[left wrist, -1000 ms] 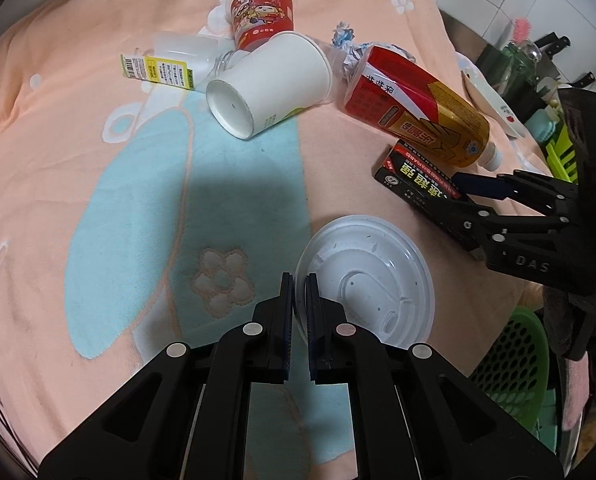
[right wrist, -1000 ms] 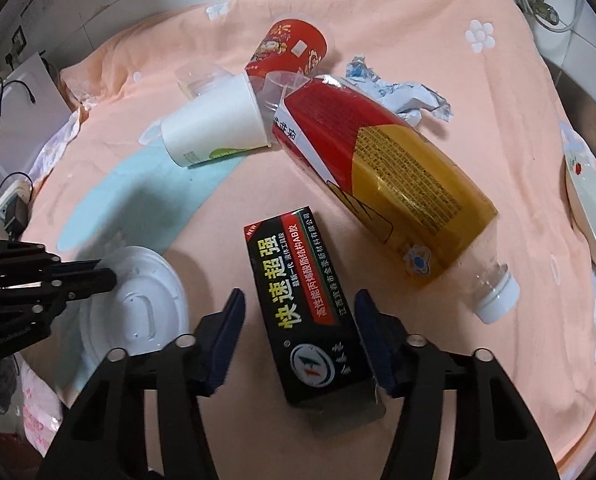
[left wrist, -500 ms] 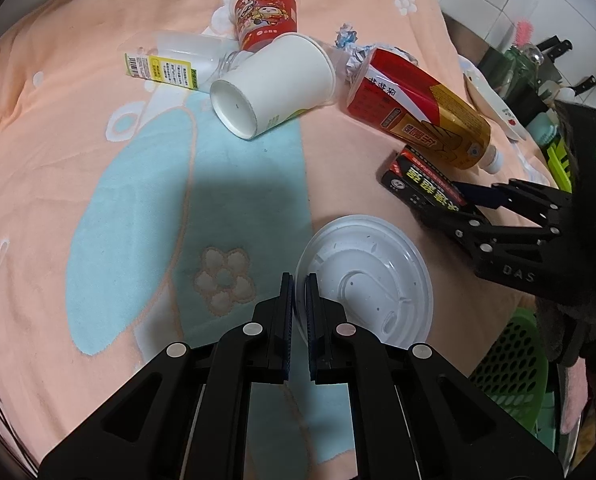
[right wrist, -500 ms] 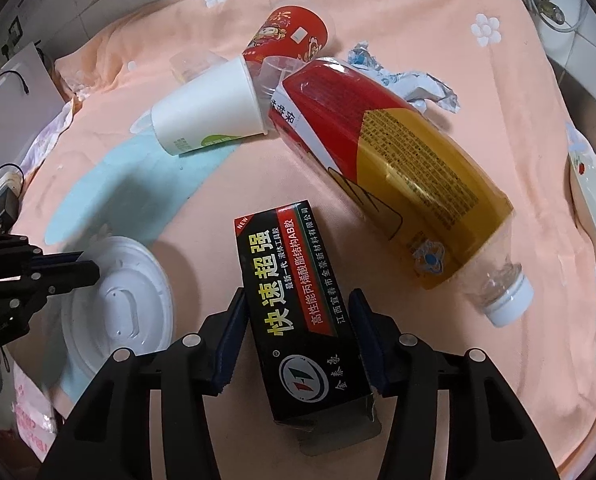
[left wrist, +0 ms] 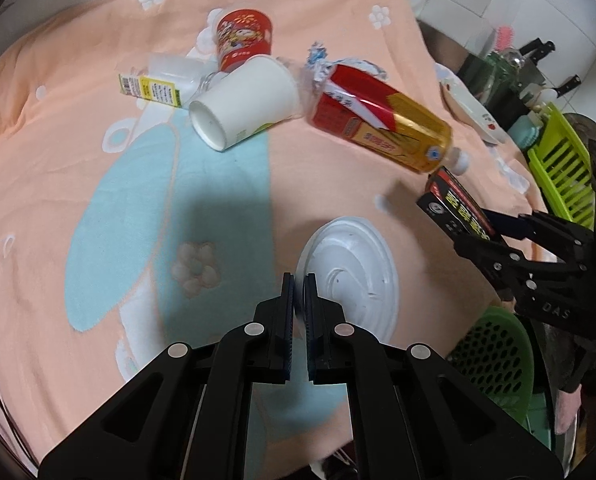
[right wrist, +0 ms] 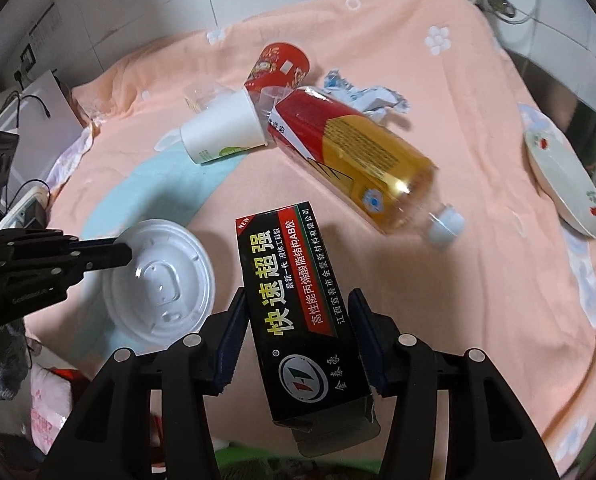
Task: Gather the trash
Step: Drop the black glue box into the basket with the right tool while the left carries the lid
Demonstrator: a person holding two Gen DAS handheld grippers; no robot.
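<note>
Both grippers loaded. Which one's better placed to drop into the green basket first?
Right, probably. The right gripper clamps the black glue box and the green basket sits just below it in the left wrist view. The left gripper, pinching the white lid, is further from it.

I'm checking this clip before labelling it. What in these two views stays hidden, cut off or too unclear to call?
- Green basket: left wrist view, mostly behind the right tongs; its contents don't show.
- Black box: right wrist view, sides covered by the tongs' pads; its bottom flap is blurred.
- White lid: left wrist view, near rim behind the left tongs.
- Clear bottle: partly behind the white cup.
- Crumpled wrapper: partly behind the tea bottle.
</note>
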